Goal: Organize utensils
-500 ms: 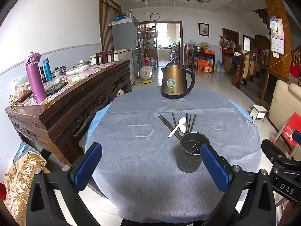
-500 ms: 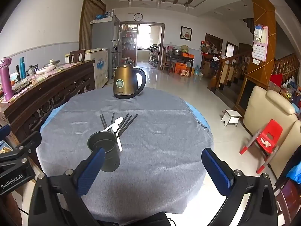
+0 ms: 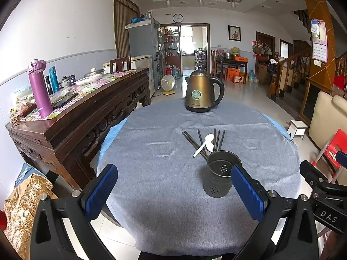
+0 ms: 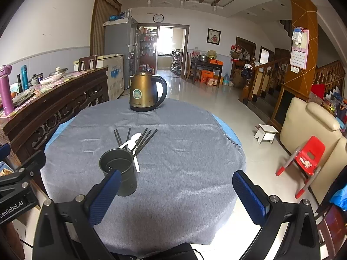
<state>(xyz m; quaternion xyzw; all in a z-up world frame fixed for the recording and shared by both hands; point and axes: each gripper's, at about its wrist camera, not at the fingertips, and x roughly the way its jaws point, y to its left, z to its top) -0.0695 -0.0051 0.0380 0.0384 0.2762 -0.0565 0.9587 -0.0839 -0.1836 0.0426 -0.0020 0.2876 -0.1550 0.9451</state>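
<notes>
Two claws are hanging over the near edge of a round table (image 3: 151, 173) draped in grey cloth, in a bright tiled living room. The left claw (image 3: 173, 191) is standing with its blue-padded fingers spread wide and gripping nothing, tilting down toward the cloth. The right claw (image 4: 175, 195) is doing the same, jaws wide apart and bare, its left finger overlapping the dark perforated utensil cup (image 4: 118, 171) in the right wrist view; whether they are touching cannot be told.

That cup is standing upright on the cloth, near the table's front. Just behind it, several dark chopsticks (image 3: 218, 139) are lying fanned out, with a white spoon (image 3: 205, 144) resting across them. A second pale utensil (image 4: 136, 164) is showing beside the cup in the right view. Farther back, a bronze-coloured electric kettle (image 3: 200, 93) with a black handle is sitting near the far edge.

Along the left wall, a carved wooden sideboard (image 3: 86, 117) is carrying a purple flask (image 3: 39, 88), a teal bottle and dishes. A red child's chair (image 4: 308, 158) and a cream sofa are filling the right side, with a white stool (image 4: 266, 133) on the floor and a wall clock (image 4: 158, 18) above the open doorway.
</notes>
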